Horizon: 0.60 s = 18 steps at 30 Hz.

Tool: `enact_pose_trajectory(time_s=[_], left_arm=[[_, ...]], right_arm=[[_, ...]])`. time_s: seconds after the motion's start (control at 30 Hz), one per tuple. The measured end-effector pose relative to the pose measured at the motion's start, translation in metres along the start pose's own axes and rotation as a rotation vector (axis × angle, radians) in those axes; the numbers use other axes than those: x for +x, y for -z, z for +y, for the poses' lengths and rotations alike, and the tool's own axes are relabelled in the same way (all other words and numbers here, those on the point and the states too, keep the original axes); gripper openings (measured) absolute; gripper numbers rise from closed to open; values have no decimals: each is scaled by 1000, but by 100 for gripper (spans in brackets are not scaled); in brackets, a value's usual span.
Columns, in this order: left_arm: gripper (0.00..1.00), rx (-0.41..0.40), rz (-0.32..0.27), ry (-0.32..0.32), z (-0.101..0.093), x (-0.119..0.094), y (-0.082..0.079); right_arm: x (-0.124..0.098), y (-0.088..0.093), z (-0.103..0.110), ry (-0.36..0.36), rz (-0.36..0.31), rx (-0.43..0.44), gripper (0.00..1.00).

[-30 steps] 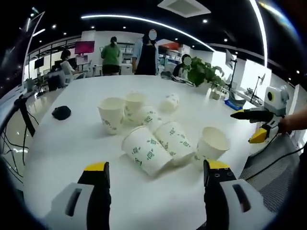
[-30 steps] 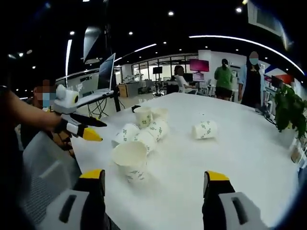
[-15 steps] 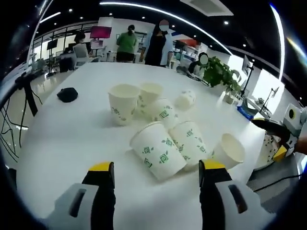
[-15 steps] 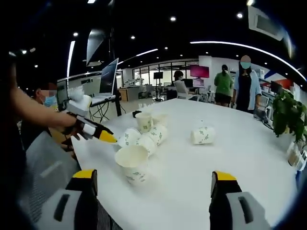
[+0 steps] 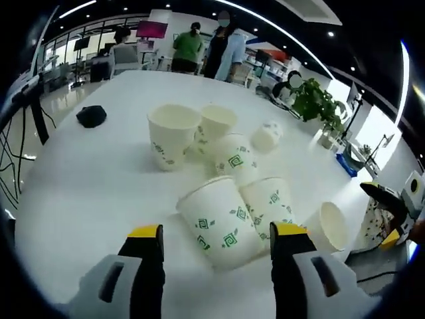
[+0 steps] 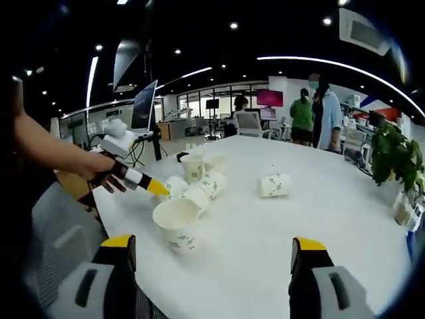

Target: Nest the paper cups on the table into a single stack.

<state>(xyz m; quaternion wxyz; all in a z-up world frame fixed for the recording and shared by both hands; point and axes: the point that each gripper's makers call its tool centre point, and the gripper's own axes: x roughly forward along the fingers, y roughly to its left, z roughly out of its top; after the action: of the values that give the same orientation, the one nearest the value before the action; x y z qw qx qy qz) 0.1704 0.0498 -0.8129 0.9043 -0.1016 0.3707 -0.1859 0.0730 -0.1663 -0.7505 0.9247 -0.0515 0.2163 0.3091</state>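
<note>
Several white paper cups with green prints lie in a cluster on the white table (image 5: 80,179). Two stand upright, a near one (image 5: 174,134) and one behind it (image 5: 217,122). Others lie on their sides: one (image 5: 222,219) just ahead of my left gripper (image 5: 216,231), one beside it (image 5: 272,201), one at the table edge (image 5: 329,227) and a lone far one (image 5: 268,136). My left gripper is open, its jaws on either side of the nearest lying cup. My right gripper (image 6: 213,244) is open over the table, short of the edge cup (image 6: 176,222). The lone cup (image 6: 274,184) lies apart.
A black object (image 5: 91,116) lies at the table's far left. A potted plant (image 5: 315,106) stands by the far right edge. People stand beyond the far end. In the right gripper view a hand holds the left gripper (image 6: 136,178) by the cluster.
The left gripper has moved forward and lower over the cups, so the nearest lying cup now sits between its jaws. The right gripper view has barely shifted.
</note>
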Motion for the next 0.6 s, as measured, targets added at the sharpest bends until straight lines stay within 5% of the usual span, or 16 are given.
enact_pose_trajectory(time_s=[0.33,0.6], left_arm=[[56,-78,39,-15,-4,10,0],[52,-67,74,-39,5,21,-2]], right_arm=[[1,6,-4,4,11,6,97],[2,6,0,-1,24,-2,96]])
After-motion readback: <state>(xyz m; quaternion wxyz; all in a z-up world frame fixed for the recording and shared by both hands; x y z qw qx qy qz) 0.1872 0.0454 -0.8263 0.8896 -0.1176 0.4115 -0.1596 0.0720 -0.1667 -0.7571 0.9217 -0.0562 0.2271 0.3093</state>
